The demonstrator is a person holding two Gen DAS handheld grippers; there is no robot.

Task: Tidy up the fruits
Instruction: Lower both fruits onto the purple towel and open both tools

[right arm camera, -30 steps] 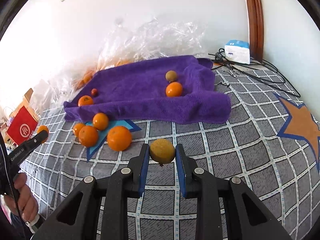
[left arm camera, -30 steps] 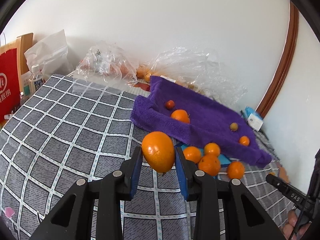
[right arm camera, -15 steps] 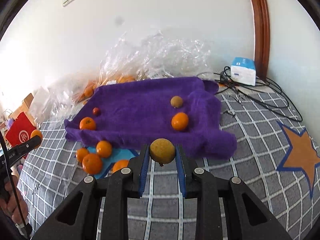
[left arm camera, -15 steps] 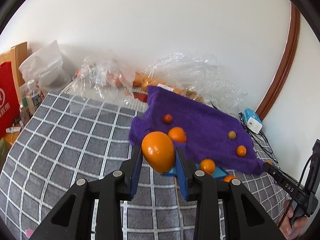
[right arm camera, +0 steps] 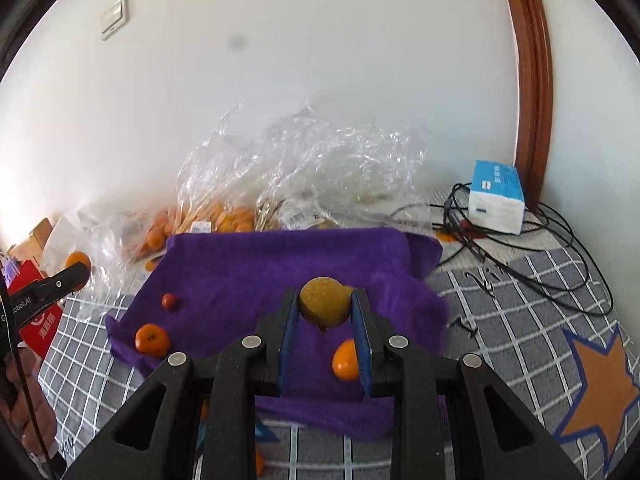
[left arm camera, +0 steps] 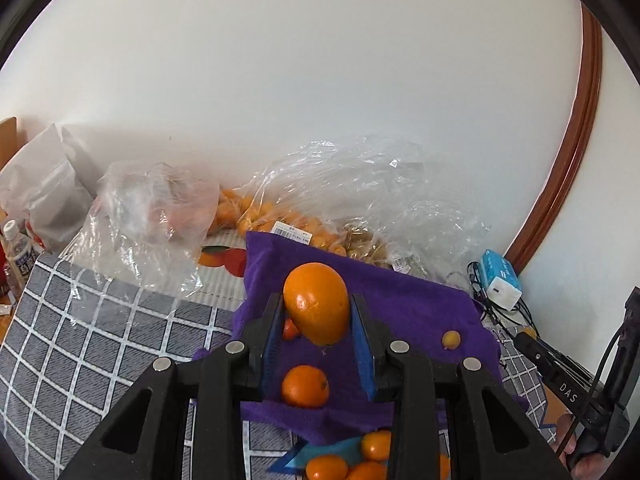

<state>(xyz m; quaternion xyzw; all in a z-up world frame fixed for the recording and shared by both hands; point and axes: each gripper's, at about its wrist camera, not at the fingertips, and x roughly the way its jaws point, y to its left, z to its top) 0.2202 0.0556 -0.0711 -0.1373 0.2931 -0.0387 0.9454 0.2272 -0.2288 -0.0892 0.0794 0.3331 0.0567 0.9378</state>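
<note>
My left gripper (left arm camera: 317,322) is shut on a large orange (left arm camera: 316,302) and holds it above the purple towel (left arm camera: 404,300). On the towel below it lie a tangerine (left arm camera: 305,386), a small red fruit partly hidden by a finger, and a small yellow fruit (left arm camera: 451,338). My right gripper (right arm camera: 325,314) is shut on a yellow-brown round fruit (right arm camera: 324,306) above the same towel (right arm camera: 248,268). An orange (right arm camera: 345,359), a tangerine (right arm camera: 151,339) and a small red fruit (right arm camera: 169,301) lie on it.
Several oranges (left arm camera: 360,460) lie on the grey checked cloth (left arm camera: 80,344) in front of the towel. Clear plastic bags of fruit (left arm camera: 344,200) stand against the wall. A blue-white box (right arm camera: 496,196) and black cables (right arm camera: 540,248) lie at the right.
Both grippers have moved forward and up with their fruits, from over the checked cloth to over the purple towel. The loose oranges have dropped to the bottom edge of the left view.
</note>
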